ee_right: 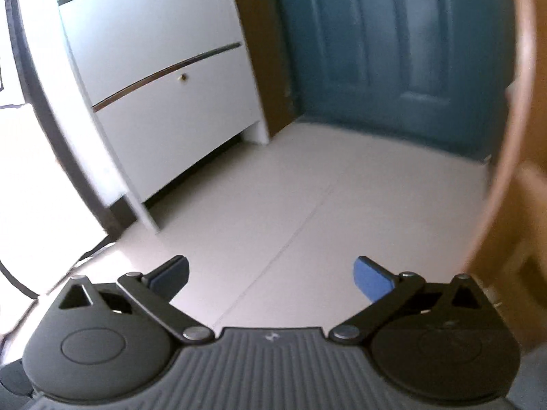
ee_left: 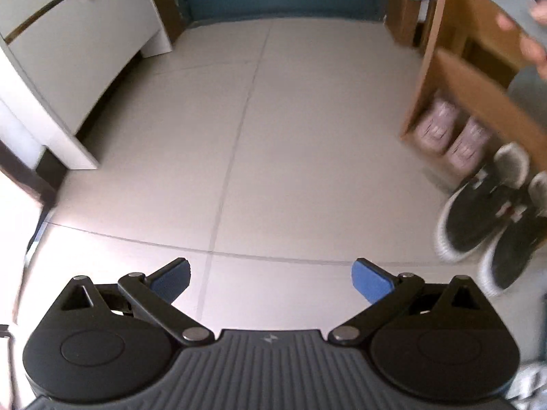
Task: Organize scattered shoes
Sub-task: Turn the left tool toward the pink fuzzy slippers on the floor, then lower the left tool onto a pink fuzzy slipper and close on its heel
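Now to Pick the Next Pair

Evidently both tools are empty. The left gripper [ee_left: 271, 275] has its fingers spread wide over bare floor [ee_left: 273, 143], and the right gripper [ee_right: 271, 275] stands just as wide, nothing between its blue pads, facing the white drawer cabinet [ee_right: 164, 78] and the blue door [ee_right: 393, 44].

The black sneakers [ee_left: 492, 218] lie on the floor at the foot of the wooden shoe rack [ee_left: 475, 95], just in front of a pink pair [ee_left: 448, 133] already tucked into its lowest shelf. No other loose shoes show.

My judgement: swing toward the black pair, approach each shoe from above at the collar, close firmly on one side wall, and lift level so the toes enter the rack together.
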A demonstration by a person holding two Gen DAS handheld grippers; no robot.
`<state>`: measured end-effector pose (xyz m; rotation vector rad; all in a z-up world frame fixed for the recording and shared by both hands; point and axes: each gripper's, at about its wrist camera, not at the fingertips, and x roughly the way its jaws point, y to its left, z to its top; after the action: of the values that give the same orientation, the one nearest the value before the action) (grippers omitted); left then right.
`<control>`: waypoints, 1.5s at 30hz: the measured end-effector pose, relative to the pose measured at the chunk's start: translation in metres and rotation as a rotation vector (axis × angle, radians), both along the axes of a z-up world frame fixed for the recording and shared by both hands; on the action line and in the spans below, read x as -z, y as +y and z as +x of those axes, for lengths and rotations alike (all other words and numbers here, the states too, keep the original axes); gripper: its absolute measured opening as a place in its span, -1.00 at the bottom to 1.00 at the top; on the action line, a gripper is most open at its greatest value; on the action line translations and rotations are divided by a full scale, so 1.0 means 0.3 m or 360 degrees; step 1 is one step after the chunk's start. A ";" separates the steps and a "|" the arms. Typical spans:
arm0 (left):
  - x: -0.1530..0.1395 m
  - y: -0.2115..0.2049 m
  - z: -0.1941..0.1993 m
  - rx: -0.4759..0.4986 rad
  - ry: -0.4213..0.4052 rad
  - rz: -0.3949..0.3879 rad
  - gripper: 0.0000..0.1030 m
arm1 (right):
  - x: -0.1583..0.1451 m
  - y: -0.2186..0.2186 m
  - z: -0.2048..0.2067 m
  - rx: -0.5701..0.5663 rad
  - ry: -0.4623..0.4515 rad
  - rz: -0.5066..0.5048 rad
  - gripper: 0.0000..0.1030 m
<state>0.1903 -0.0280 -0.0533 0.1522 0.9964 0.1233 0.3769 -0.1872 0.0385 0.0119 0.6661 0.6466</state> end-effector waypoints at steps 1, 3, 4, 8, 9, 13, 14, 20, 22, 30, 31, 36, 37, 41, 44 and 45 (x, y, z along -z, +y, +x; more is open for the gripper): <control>0.010 0.000 -0.003 0.0017 0.0012 0.0035 1.00 | 0.021 0.018 -0.011 -0.0045 0.0020 -0.0010 0.98; 0.024 -0.001 -0.008 0.0062 0.0028 0.0091 1.00 | 0.042 0.033 -0.046 -0.0116 0.0018 -0.0073 0.98; 0.026 0.000 -0.005 0.0083 0.0022 0.0100 1.00 | 0.052 0.038 -0.068 -0.0159 0.0006 -0.0129 0.98; 0.046 0.008 0.030 0.0241 0.0053 0.0163 1.00 | 0.067 0.021 -0.138 -0.0136 -0.0026 -0.0302 0.98; 0.057 0.015 0.039 0.0297 0.0090 0.0168 1.00 | 0.070 0.014 -0.156 -0.0120 -0.0029 -0.0346 0.98; 0.103 0.051 0.074 0.0508 0.0222 0.0207 1.00 | 0.081 -0.002 -0.196 -0.0063 -0.0046 -0.0438 0.98; 0.118 0.066 0.081 0.0561 0.0266 0.0196 1.00 | 0.083 -0.007 -0.201 -0.0053 -0.0049 -0.0448 0.98; 0.196 0.218 0.029 0.0774 0.0350 0.0129 1.00 | 0.140 -0.045 -0.215 -0.0021 0.0126 -0.0170 0.98; 0.229 0.321 -0.024 0.0737 0.0206 0.0085 1.00 | 0.191 -0.050 -0.227 0.0032 0.0190 -0.0137 0.98; 0.425 0.656 -0.228 0.0128 -0.0101 -0.0055 1.00 | 0.401 0.078 -0.253 0.0014 0.0408 -0.0282 0.98; 0.443 0.699 -0.253 0.0069 -0.0088 -0.0028 1.00 | 0.414 0.107 -0.254 0.0001 0.0425 -0.0263 0.98; 0.411 0.829 -0.346 -0.0004 -0.0162 0.0320 1.00 | 0.423 0.241 -0.268 -0.0096 0.0358 -0.0285 0.98; 0.402 0.854 -0.365 -0.0016 -0.0174 0.0390 1.00 | 0.418 0.270 -0.276 -0.0131 0.0327 -0.0312 0.98; 0.371 0.973 -0.464 -0.0040 -0.0162 0.0567 1.00 | 0.409 0.326 -0.301 -0.0204 0.0271 -0.0366 0.98; 0.395 1.059 -0.506 -0.0178 0.0055 0.0544 1.00 | 0.405 0.333 -0.306 -0.0219 0.0266 -0.0319 0.98; 0.406 1.079 -0.516 -0.0207 0.0103 0.0503 1.00 | 0.403 0.334 -0.307 -0.0224 0.0262 -0.0281 0.98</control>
<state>0.0355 0.2957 -0.1751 0.3825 1.0468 0.3977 0.2847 -0.0870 -0.0824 -0.1480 0.8870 0.7250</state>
